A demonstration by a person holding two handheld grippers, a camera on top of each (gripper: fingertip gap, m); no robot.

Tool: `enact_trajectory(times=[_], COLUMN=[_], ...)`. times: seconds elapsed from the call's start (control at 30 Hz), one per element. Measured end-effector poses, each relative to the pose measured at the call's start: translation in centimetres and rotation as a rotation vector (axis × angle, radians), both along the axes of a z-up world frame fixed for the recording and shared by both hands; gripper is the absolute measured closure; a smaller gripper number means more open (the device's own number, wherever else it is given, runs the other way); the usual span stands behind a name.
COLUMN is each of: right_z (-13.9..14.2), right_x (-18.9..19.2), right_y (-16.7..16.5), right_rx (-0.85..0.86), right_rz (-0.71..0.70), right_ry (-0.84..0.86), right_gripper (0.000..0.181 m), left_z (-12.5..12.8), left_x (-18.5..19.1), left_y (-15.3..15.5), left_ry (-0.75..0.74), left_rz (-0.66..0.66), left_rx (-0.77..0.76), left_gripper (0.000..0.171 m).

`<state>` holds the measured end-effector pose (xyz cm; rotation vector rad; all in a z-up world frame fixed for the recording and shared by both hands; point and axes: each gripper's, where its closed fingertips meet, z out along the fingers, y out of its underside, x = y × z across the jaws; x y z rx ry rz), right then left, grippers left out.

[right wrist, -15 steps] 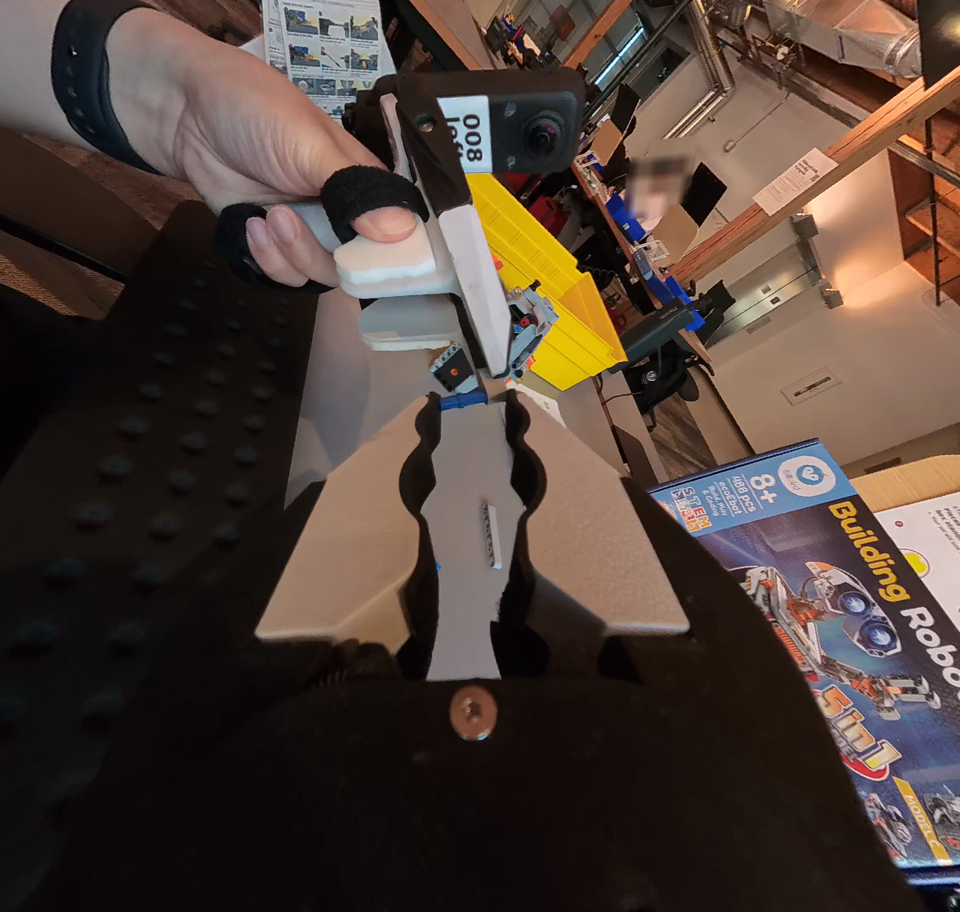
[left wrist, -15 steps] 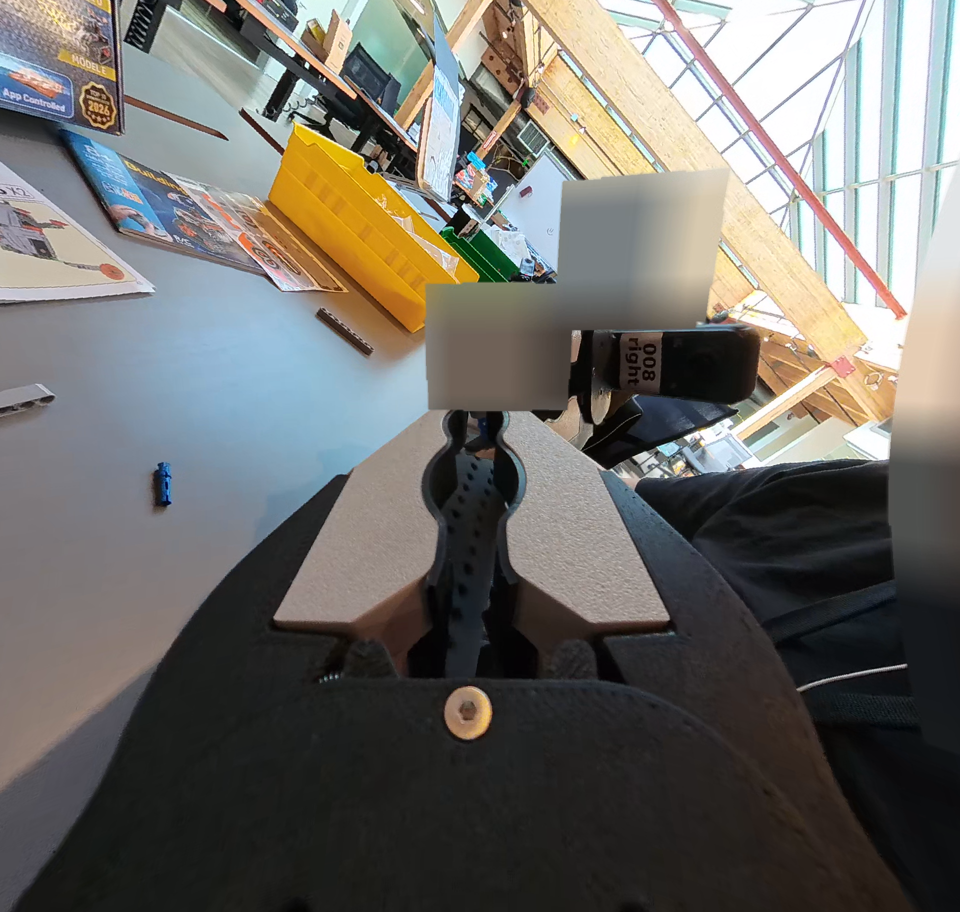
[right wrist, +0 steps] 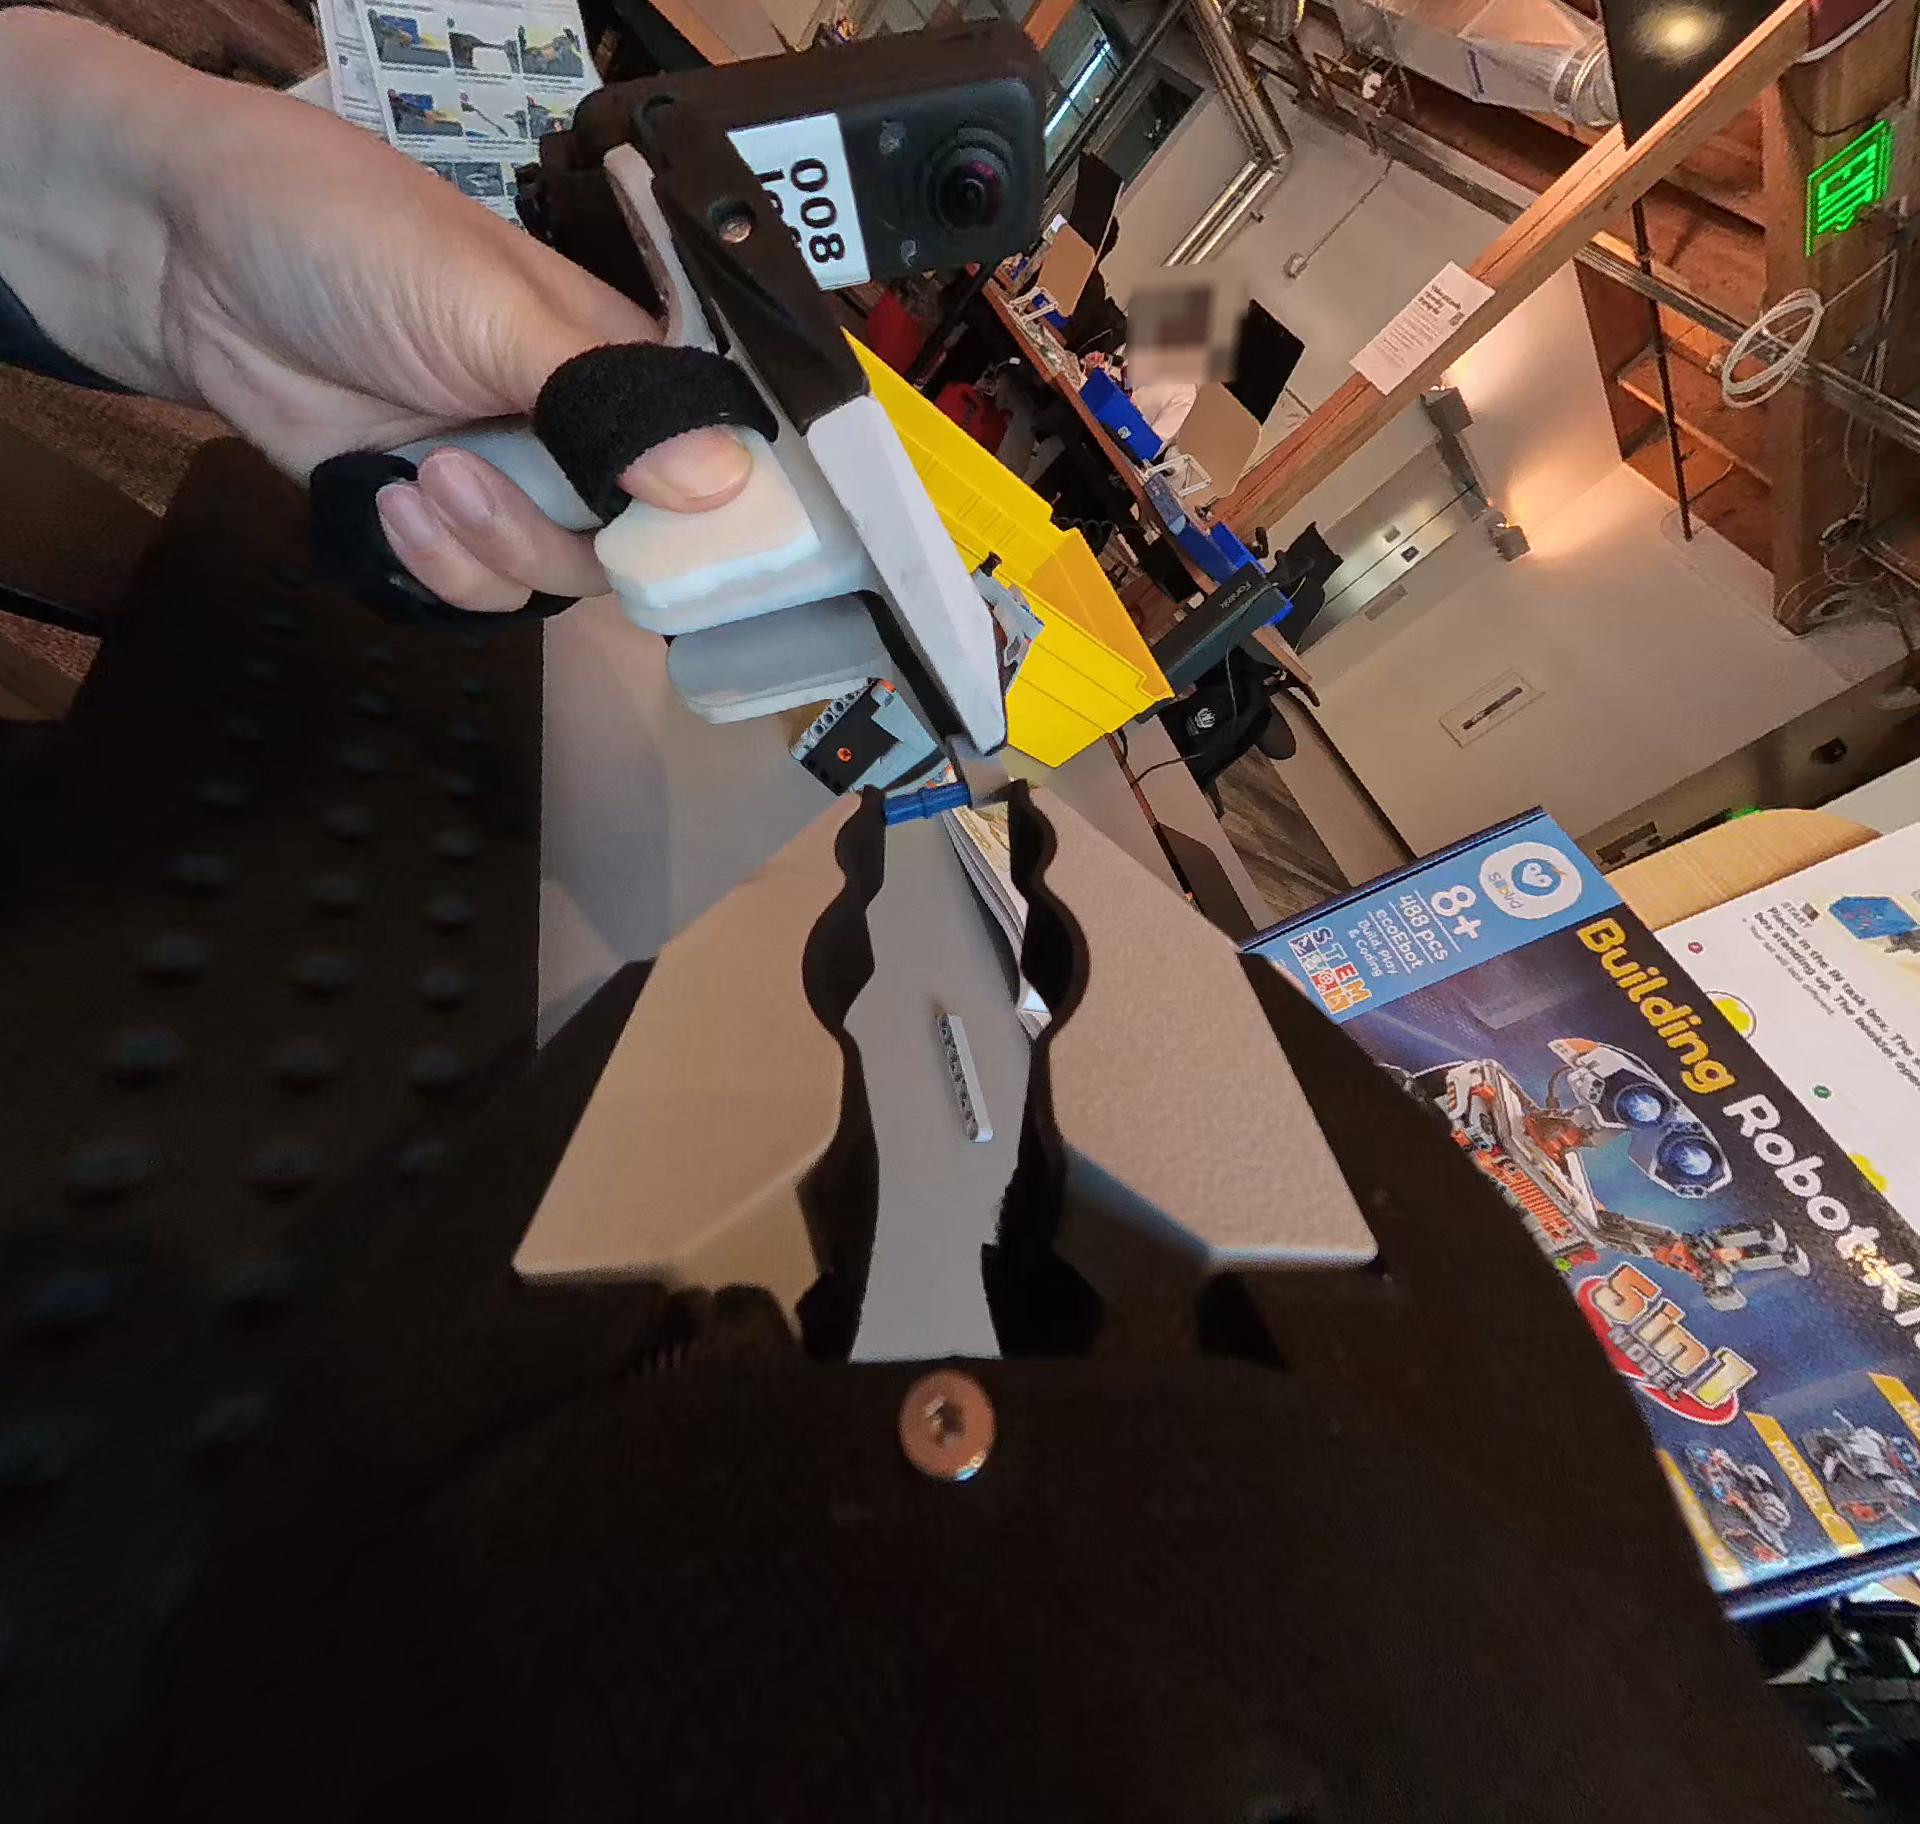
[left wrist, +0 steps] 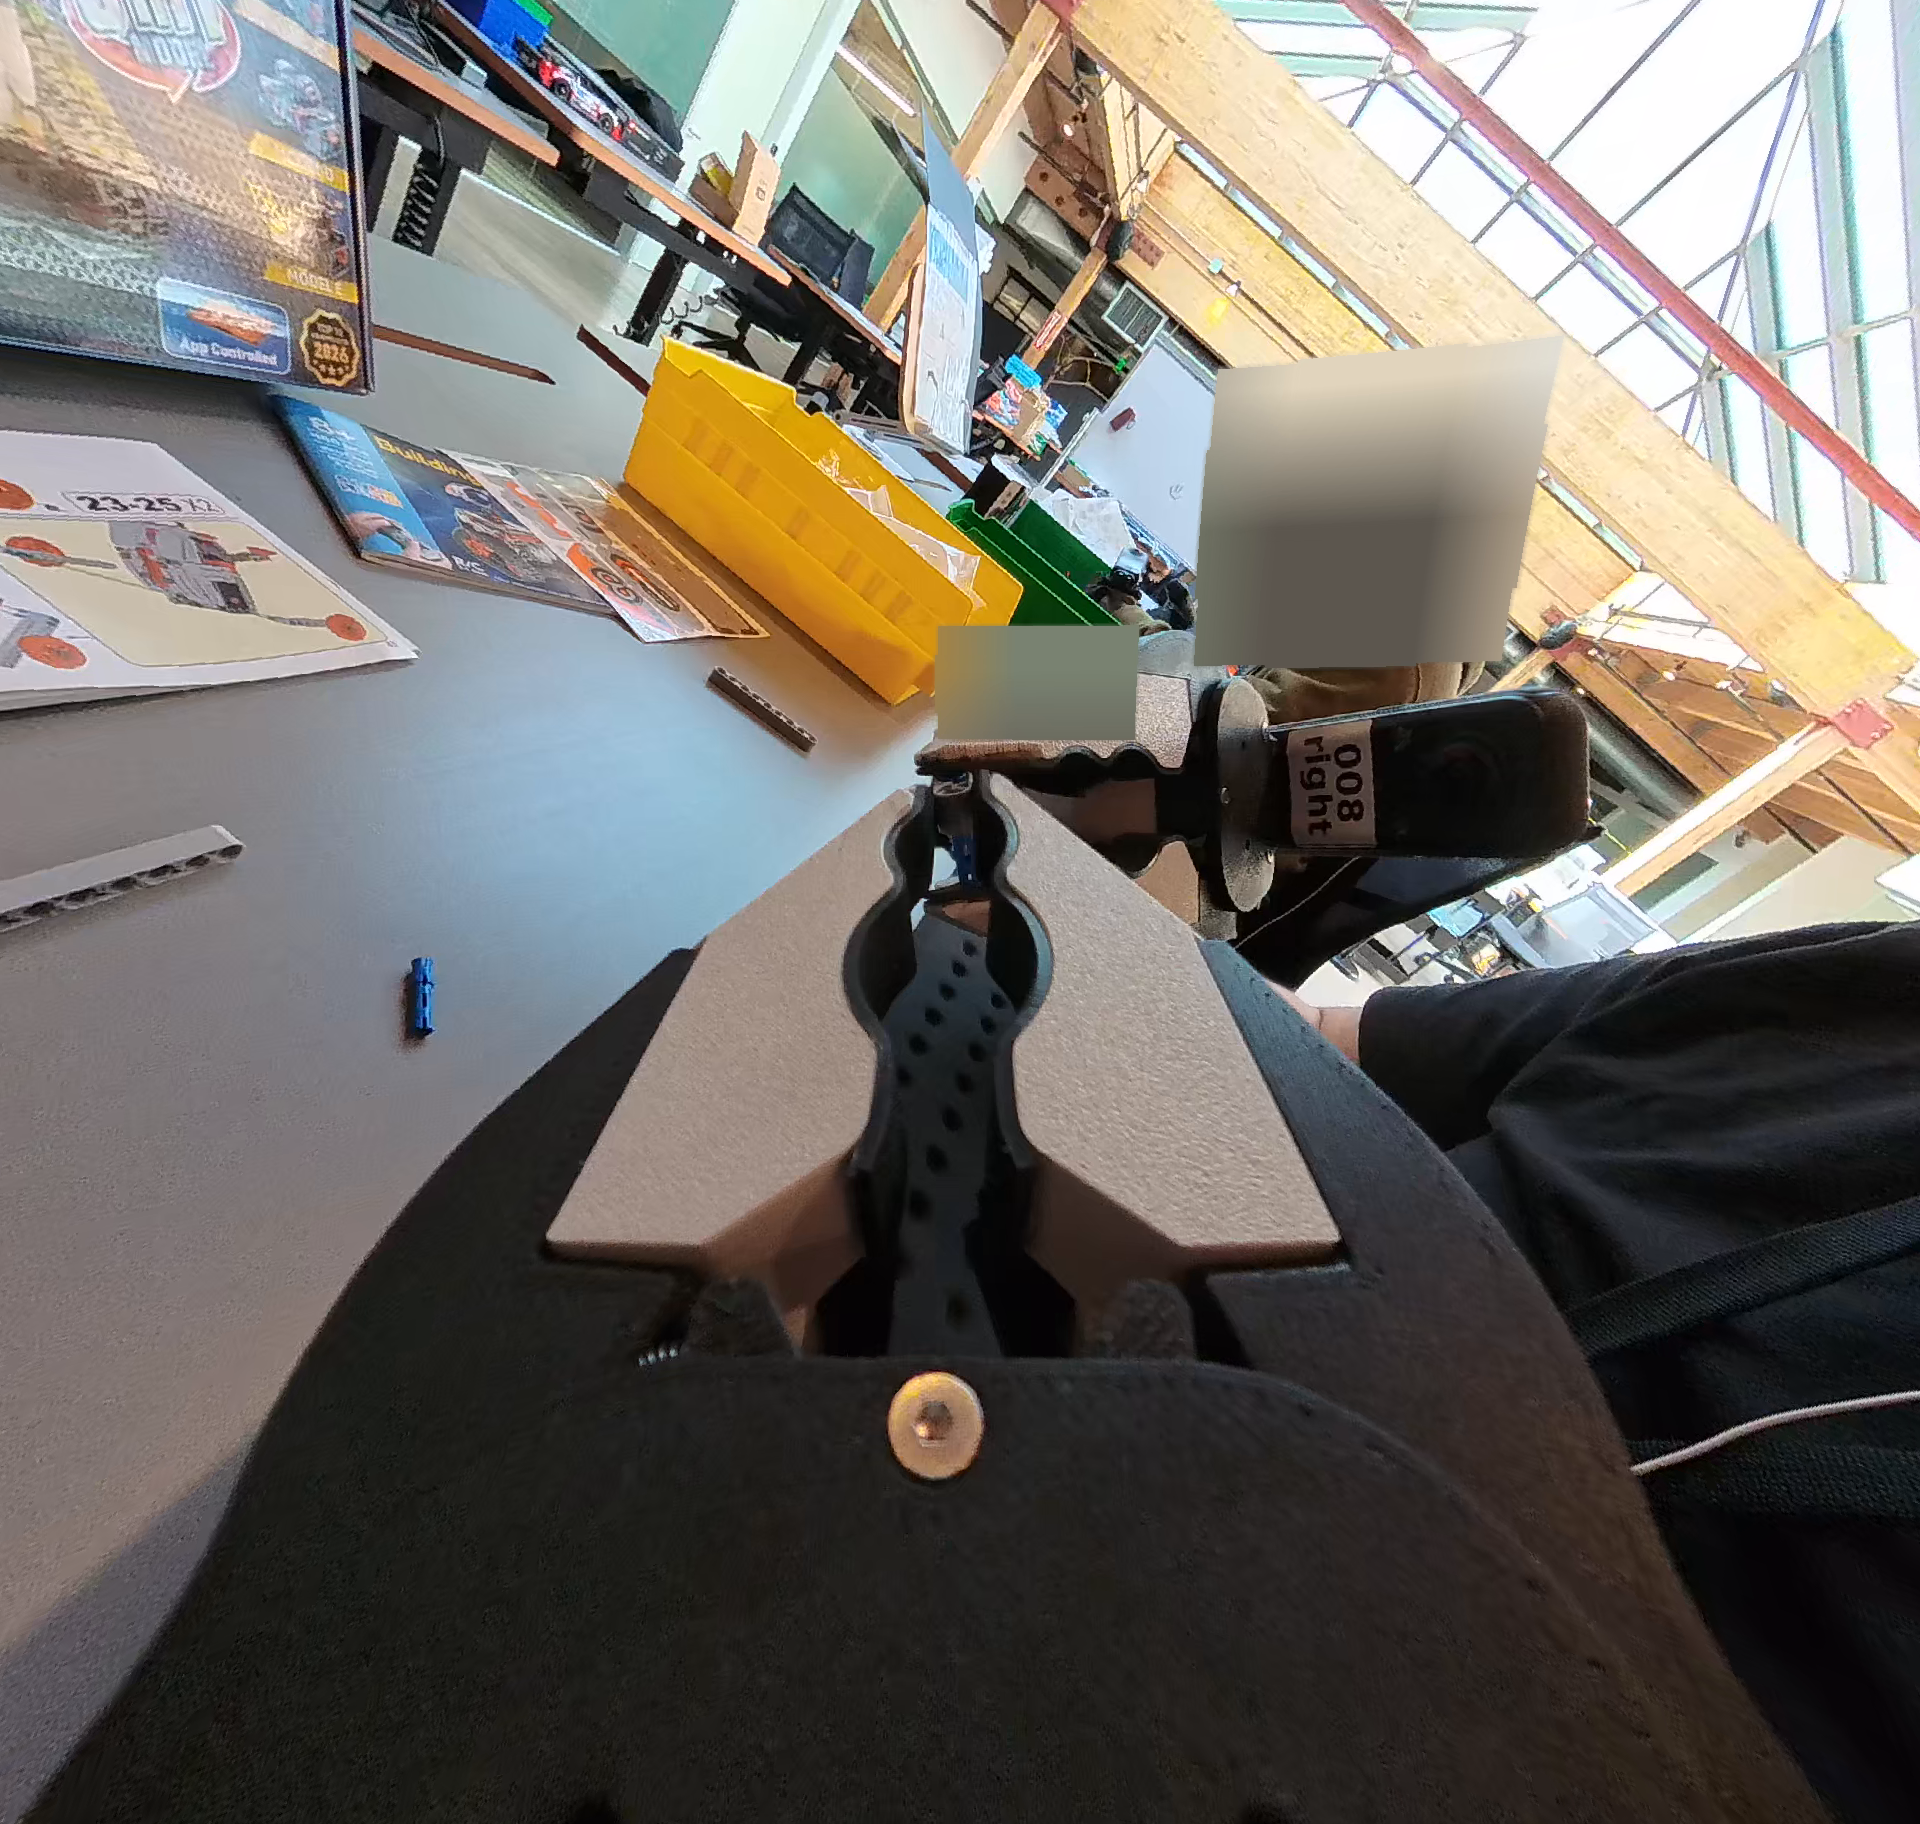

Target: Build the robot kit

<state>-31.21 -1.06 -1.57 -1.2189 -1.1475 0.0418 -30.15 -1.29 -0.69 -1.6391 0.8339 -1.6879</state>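
A: What is the right gripper (right wrist: 940, 800) doing?

B: Its fingers stand a little apart and pinch a short blue pin (right wrist: 923, 802) crosswise at their very tips. The pin touches the grey block (right wrist: 868, 735) that the left gripper (left wrist: 954, 818) carries.

A: And the left one?

B: Nearly closed, clamped on that grey block, which has an orange dot on one face. In its own view only a sliver of the block and a bit of blue show between the tips. A hand (right wrist: 312, 320) squeezes its handle.

A: What lies on the tabletop?

B: A second blue pin (left wrist: 421, 995) near the left edge, a long grey beam (left wrist: 114, 875) beyond it, and a short dark beam (left wrist: 762, 707) just beside the yellow bin (left wrist: 810, 517) at the far side. Booklets (left wrist: 499, 517) lie left of the bin, and a printed box (right wrist: 1621, 1151) stands at the right.
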Motion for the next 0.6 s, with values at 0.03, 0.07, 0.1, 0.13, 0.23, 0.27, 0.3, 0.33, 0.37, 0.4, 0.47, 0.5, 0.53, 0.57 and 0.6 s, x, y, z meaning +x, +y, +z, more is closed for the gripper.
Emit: enact_trajectory(times=[0.03,0.07,0.1,0.13,0.23,0.27,0.3,0.33,0.37,0.4,0.47,0.5,0.53,0.57,0.6], right_z=[0.0,0.1,0.1,0.2,0.1,0.1,0.0,-0.2,-0.4,-0.6,-1.0,-1.2,-1.3,-1.5,-1.6], right_x=[0.0,0.0,0.0,0.0,0.1,0.2,0.2,0.2,0.2,0.2,0.2,0.2,0.2,0.1,0.2], right_y=[0.0,0.0,-0.1,-0.1,-0.1,-0.1,0.0,0.0,0.1,0.1,0.2,0.3,0.3,0.3,0.4], right_rx=[-0.006,-0.007,-0.010,-0.011,-0.002,-0.001,-0.009,-0.020,-0.028,-0.037,-0.057,-0.067,-0.074,-0.081,-0.087], right_rz=[-0.001,-0.001,-0.003,-0.004,-0.016,-0.018,-0.019,-0.019,-0.018,-0.018,-0.016,-0.015,-0.014,-0.014,-0.017], right_ry=[0.008,0.019,0.026,0.030,0.031,0.029,0.029,0.026,0.019,0.017,0.006,0.009,0.015,0.016,0.014], right_gripper=[0.158,0.158,0.158,0.158,0.159,0.159,0.159,0.159,0.159,0.159,0.159,0.159,0.159,0.159,0.159], left_z=[0.1,0.1,0.2,0.2,0.2,0.1,0.1,-0.1,-0.2,-0.4,-0.9,-1.1,-1.3,-1.4,-1.5], left_x=[0.0,0.0,0.0,0.0,0.0,0.0,0.1,0.1,0.1,0.1,0.1,0.1,0.1,0.1,0.1], left_y=[0.0,-0.1,-0.1,-0.1,-0.2,-0.2,-0.1,-0.1,0.0,0.1,0.2,0.2,0.3,0.3,0.4], left_ry=[-0.003,-0.008,-0.013,-0.018,-0.032,-0.032,-0.032,-0.031,-0.026,-0.020,-0.006,0.000,0.002,0.005,0.009], left_rz=[0.002,0.004,0.008,0.012,0.022,0.024,0.026,0.029,0.034,0.039,0.053,0.056,0.056,0.056,0.058], left_rx=[0.001,0.003,0.003,0.004,0.001,0.001,-0.002,-0.005,-0.006,-0.004,0.001,0.002,0.000,-0.002,-0.001], left_gripper=[0.166,0.166,0.166,0.166,0.166,0.166,0.166,0.166,0.166,0.166,0.166,0.166,0.166,0.166,0.166])
